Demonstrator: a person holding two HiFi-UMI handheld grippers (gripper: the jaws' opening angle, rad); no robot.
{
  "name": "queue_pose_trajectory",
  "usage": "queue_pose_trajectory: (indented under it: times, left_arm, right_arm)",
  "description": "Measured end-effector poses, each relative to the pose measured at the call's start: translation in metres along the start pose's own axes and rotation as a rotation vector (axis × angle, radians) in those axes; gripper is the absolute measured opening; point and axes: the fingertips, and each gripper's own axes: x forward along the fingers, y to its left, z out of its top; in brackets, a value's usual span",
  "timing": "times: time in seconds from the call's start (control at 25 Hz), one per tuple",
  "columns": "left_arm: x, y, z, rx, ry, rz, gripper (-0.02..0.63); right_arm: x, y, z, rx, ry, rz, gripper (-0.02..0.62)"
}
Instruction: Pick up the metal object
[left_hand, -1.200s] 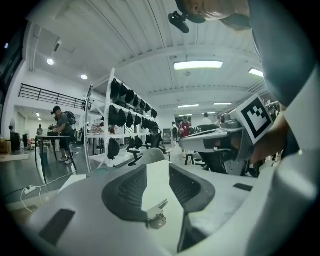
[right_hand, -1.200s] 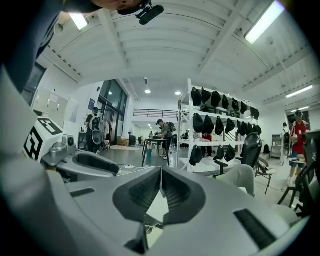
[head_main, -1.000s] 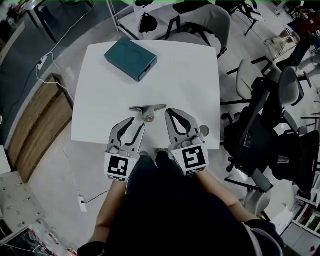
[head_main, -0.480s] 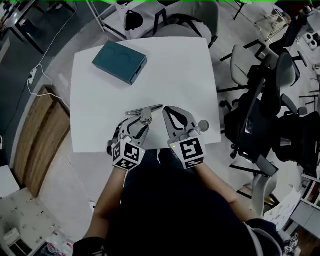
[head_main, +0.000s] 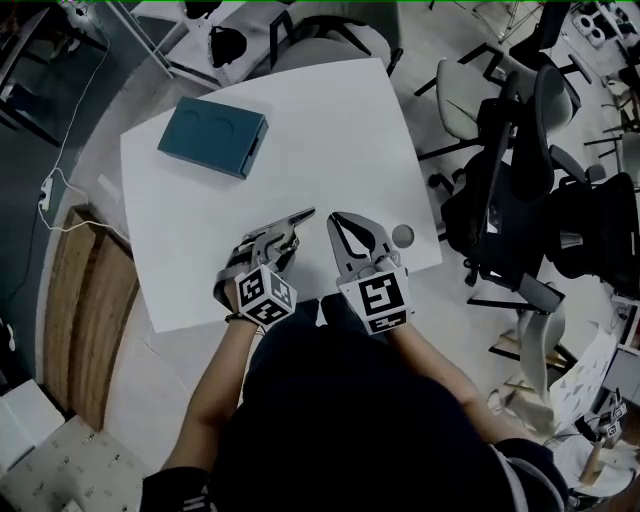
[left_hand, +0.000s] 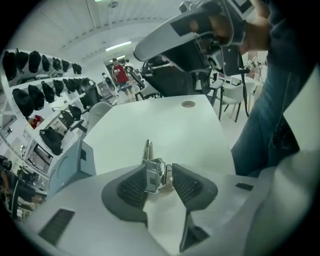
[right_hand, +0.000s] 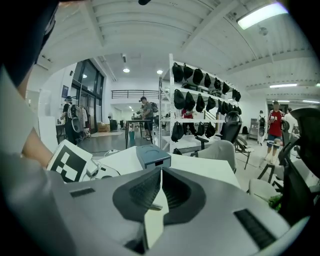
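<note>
Left tongs (left_hand: 160, 171) opening around the metal bracket (left_hand: 153, 177), lower centre; an off-centre squeeze could skid it away. Right tongs (right_hand: 161, 175) clenched, empty.

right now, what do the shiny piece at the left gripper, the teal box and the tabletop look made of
Metal object, between the opening jaws of the left gripper: bare polished metal, judging by mirror-like glints. Teal box: matte, two round recesses on top, probably moulded plastic. Table: smooth matte white top, possibly laminate; unclear.
</note>
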Motion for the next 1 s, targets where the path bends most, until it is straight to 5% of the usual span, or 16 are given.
queue_pose_trajectory:
  times: [0.52, 1.0]
  left_arm:
    - [0.023, 0.002, -0.009, 0.107, 0.145, 0.010, 0.125]
    - [0.001, 0.031, -0.002, 0.109, 0.119, 0.130, 0.031]
  right_arm:
    - [-0.006, -0.005, -0.008, 0.009, 0.019, -0.057, 0.028]
    - [-0.008, 0.004, -0.001, -0.027, 0.000, -0.028, 0.028]
